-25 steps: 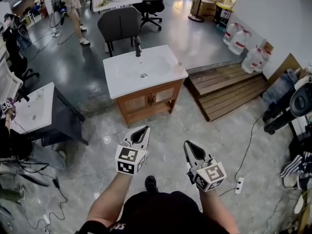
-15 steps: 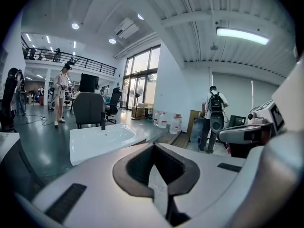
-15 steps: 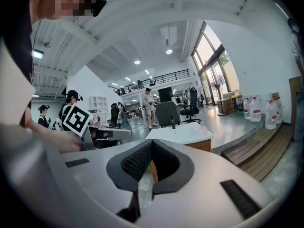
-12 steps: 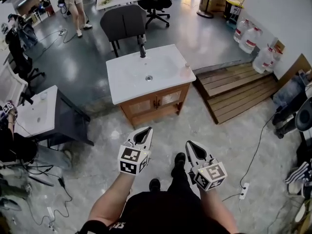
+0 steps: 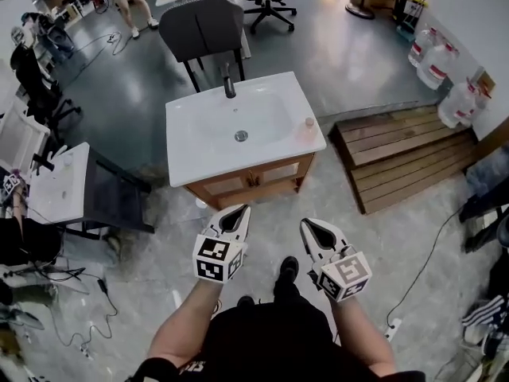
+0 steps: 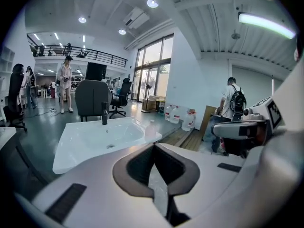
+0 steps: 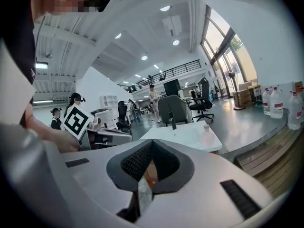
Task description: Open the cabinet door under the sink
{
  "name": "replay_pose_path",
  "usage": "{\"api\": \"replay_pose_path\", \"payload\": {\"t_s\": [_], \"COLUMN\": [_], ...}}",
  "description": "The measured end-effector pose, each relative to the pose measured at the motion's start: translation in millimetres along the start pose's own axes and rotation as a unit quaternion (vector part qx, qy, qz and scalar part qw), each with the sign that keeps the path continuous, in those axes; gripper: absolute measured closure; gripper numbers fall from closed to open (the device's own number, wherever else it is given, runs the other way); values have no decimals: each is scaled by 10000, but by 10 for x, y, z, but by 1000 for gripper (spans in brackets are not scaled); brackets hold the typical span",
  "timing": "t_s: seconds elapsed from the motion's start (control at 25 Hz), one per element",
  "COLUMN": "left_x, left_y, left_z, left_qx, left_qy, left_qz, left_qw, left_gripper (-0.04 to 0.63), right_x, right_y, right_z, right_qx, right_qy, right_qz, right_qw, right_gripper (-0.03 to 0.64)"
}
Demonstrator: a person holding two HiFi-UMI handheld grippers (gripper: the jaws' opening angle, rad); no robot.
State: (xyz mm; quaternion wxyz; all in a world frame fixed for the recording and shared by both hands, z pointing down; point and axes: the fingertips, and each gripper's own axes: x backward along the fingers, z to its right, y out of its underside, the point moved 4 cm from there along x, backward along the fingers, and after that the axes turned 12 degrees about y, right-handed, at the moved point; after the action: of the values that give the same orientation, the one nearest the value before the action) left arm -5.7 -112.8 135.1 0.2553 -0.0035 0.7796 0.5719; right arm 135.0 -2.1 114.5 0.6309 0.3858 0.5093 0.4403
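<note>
while both grippers hang over the pale floor (image 5: 159, 237) in front of the person, the far left of the head view holds a second white basin (image 5: 54, 183) on a dark cabinet. next comes the left gripper (image 5: 236, 212), its jaws closed together with nothing between them. its own view shows the two dark pads meeting in a thin seam. it points toward the sink unit and is apart from it.

just ahead stands the task's unit: a white sink top (image 5: 207, 146) with a black faucet (image 5: 229, 83) at the back edge, a drain (image 5: 241, 136) in the bowl and a small pale bottle (image 5: 308, 124) near the right corner. under that top, the wooden cabinet doors (image 5: 238, 185) are shut, two panelled fronts side by side with small handles where they meet. a grey chair (image 5: 208, 29) stands behind the sink.

to the right of the left gripper, the right gripper (image 5: 308, 226) is likewise closed and empty. it points the same way, near the cabinet front but not touching it. the person's dark shoe (image 5: 288, 267) shows between the two grippers, lower down.

further right lies a wooden pallet (image 5: 398, 153) on the floor. past it, by the wall, stand clear water jugs (image 5: 436, 64). a white power strip (image 5: 389, 329) lies at the lower right.
</note>
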Motion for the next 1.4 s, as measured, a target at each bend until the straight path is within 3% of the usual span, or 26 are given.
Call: {"api": "replay_pose_path", "payload": {"t_s": [0.32, 0.68, 0.88, 1.08, 1.4], "left_x": [-480, -591, -617, -700, -1281], "left_y": [-4, 262, 647, 1063, 1617], "left_z": [-247, -630, -860, -951, -1075], "left_qx": [192, 323, 330, 601, 691], "left_qy": [-299, -170, -169, -269, -592], "left_qz": [-200, -226, -287, -442, -426], "left_qw": [9992, 9991, 9989, 9968, 9949], "left_gripper": [584, 584, 584, 584, 584], "right_x": [-561, -968, -1167, -1272, -1627], "right_y": [147, 252, 474, 809, 1611], "right_z": [347, 276, 105, -50, 275], "right_qx": [-69, 57, 64, 14, -92], "right_qy": [-495, -286, -134, -384, -728], "right_qz": [-412, -727, -823, -1066, -1112], "right_qw": [9979, 9969, 9965, 9936, 9911], "right_gripper": [603, 603, 603, 603, 603]}}
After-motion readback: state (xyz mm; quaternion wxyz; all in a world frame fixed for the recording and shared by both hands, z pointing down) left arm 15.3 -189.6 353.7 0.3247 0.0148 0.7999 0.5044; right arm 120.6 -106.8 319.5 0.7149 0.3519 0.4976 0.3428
